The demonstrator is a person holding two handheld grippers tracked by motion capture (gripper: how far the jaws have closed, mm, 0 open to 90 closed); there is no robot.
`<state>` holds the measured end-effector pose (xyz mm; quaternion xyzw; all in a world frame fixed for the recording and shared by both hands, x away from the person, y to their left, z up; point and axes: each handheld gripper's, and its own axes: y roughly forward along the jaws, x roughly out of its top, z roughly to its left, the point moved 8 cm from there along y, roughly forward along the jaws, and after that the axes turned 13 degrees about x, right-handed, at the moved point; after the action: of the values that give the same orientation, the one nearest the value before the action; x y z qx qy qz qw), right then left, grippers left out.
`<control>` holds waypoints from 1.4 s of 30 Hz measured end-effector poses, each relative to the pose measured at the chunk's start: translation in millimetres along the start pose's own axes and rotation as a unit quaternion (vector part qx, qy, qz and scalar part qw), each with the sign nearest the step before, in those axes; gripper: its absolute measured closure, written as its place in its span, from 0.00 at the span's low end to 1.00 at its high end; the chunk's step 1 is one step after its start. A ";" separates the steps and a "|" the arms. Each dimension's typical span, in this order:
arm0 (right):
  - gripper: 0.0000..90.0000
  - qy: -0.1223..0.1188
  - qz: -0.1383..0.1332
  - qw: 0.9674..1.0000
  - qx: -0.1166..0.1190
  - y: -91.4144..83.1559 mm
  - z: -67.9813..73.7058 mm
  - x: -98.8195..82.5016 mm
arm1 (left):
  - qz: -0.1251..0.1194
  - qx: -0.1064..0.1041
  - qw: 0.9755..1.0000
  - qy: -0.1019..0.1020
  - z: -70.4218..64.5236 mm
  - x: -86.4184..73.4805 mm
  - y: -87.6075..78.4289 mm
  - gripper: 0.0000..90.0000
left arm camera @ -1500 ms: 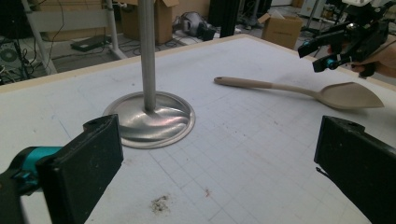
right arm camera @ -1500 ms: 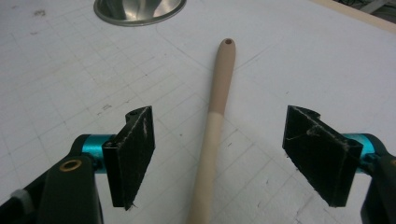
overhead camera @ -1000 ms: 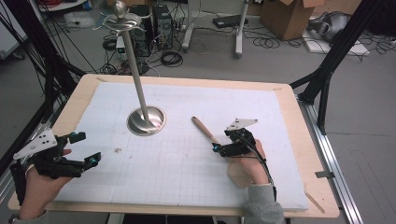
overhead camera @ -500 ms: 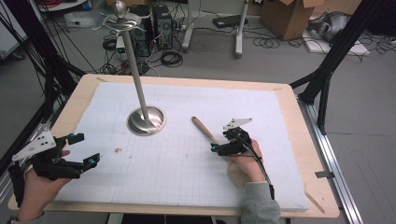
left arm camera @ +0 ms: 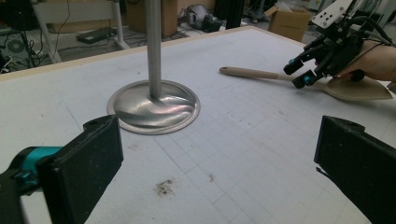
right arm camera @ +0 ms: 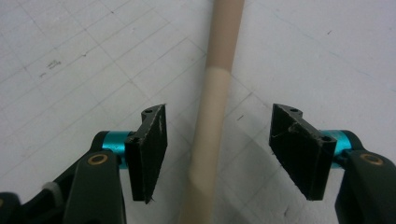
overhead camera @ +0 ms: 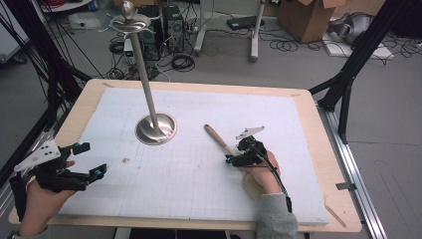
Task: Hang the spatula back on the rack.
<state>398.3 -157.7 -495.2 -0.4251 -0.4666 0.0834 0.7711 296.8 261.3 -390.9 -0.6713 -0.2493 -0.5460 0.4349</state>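
A beige spatula (overhead camera: 216, 136) lies on the white grid mat (overhead camera: 199, 199), its handle pointing away to the left and its blade under the person's right hand. My right gripper (overhead camera: 233, 153) straddles the handle (right arm camera: 217, 70). Its jaws have just been closing, with a gap left on each side, so the pads (right arm camera: 152, 149) do not touch it. From the left gripper view, the right gripper (left arm camera: 299, 71) sits over the spatula (left arm camera: 252, 73). My left gripper (overhead camera: 92, 159) rests at the mat's left edge, open and holding nothing (left arm camera: 219, 163).
A metal stand with a round base (overhead camera: 156, 128) and a tall pole stands left of centre on the mat, also seen close ahead (left arm camera: 154, 105). The wooden table rim (overhead camera: 343, 199) frames the mat. Cables, boxes and dark frame legs lie beyond the far edge.
The right gripper has edged slightly left over the spatula handle and its jaws have narrowed. The left gripper has stayed where it was.
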 end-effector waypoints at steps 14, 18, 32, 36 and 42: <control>0.58 0.004 0.018 1.000 -0.016 -1.7 0.9 -4.1 | 0.001 0.001 1.000 0.001 0.9 -0.4 0.2 0.02; 0.65 -0.001 0.022 1.000 -0.013 -2.3 3.7 -4.5 | 0.001 0.002 1.000 -0.001 0.8 -0.5 0.3 0.02; 0.82 0.021 0.022 1.000 -0.007 -3.4 6.6 -4.9 | -0.002 0.006 1.000 -0.002 1.6 0.1 0.4 0.02; 0.87 0.019 0.023 1.000 -0.006 -3.9 5.1 -4.9 | -0.003 0.005 1.000 -0.002 2.2 0.7 -0.7 0.02; 0.87 0.012 0.027 1.000 -0.010 -3.9 5.7 -4.3 | -0.001 0.004 1.000 -0.002 2.7 0.2 -0.5 0.02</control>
<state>390.3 -159.1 -494.0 -0.4459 -0.4461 0.0945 0.7702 297.9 263.8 -390.7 -0.6701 -0.2530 -0.5442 0.4367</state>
